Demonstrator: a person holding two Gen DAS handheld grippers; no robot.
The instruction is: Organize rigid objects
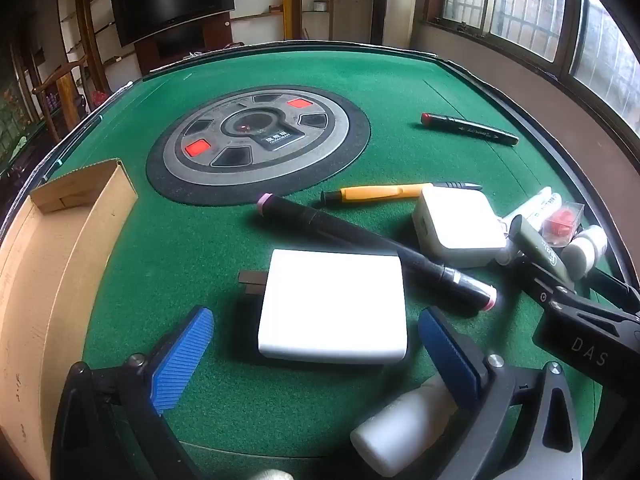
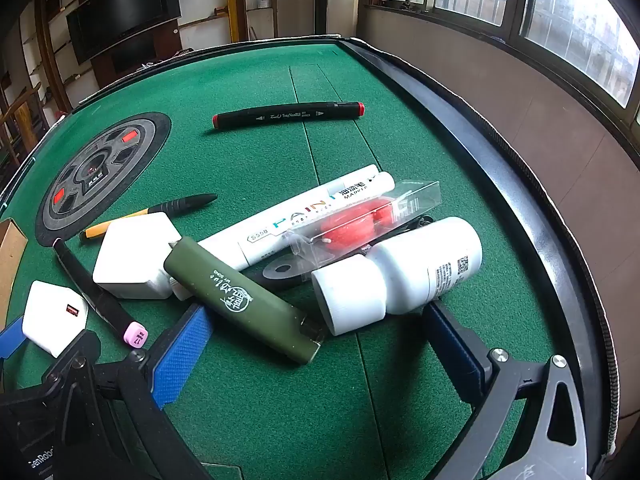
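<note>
Presently, sorting not yet begun: my left gripper (image 1: 312,344) gapes wide around the charger (image 1: 334,306), right gripper (image 2: 316,344) wide, empty; next, close, carry to box (image 1: 60,248).

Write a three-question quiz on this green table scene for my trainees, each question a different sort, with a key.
1. True or false: the left gripper is shut on the flat white charger.
2. Which lies alone, far from the pile? A) red-capped black marker B) green case C) white bottle
3. Fill in: the cardboard box sits at the table's ___ edge in the left wrist view.

Key: 1 false; 2 A; 3 left.
</note>
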